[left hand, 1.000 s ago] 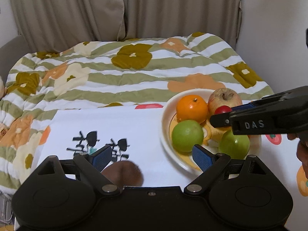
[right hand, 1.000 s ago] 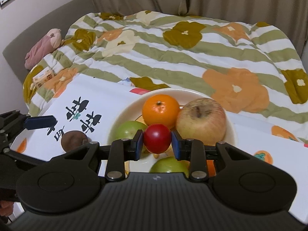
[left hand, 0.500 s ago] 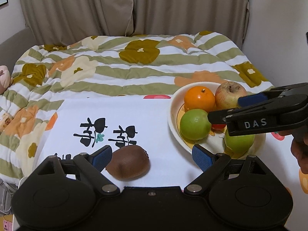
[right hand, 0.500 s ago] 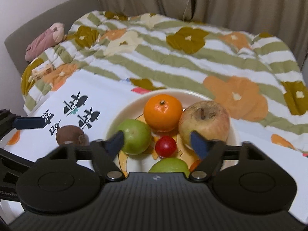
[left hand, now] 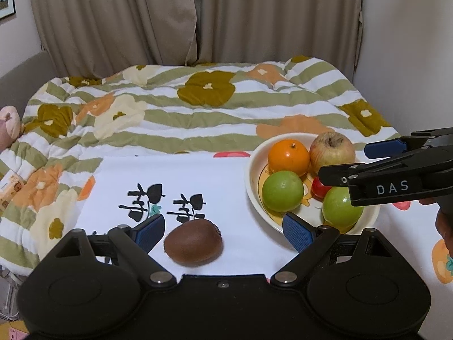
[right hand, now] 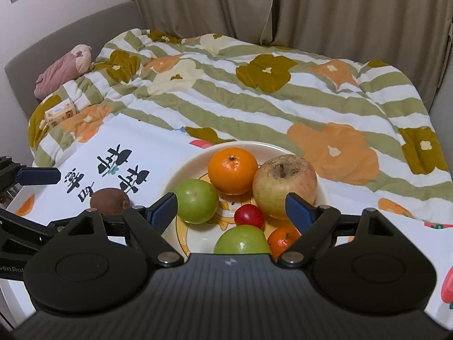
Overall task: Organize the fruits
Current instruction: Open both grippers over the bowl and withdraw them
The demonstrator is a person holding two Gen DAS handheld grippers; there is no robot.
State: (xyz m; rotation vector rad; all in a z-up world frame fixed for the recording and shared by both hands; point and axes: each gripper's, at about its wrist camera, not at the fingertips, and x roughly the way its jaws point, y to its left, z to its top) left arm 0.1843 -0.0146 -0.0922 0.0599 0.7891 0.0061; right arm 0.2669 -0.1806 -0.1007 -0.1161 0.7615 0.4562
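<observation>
Right gripper (right hand: pixel 230 208), jaws wide apart and holding nothing, poised above the bowl (right hand: pixel 187 167). Small red fruit (right hand: pixel 249 216) lies free in the bowl among two green fruits, an orange (right hand: pixel 232 170) and an apple (right hand: pixel 284 185). Left gripper (left hand: pixel 223 231), jaws likewise spread and empty, flanks the kiwi (left hand: pixel 193 242) on the white cloth (left hand: pixel 198 175), left of the bowl.

A cream bowl (right hand: pixel 181 170) with orange, green and red fruit was seen at twelve o'clock of the brown kiwi (left hand: pixel 193 243), backed by a green-striped floral quilt (left hand: pixel 184 113).
</observation>
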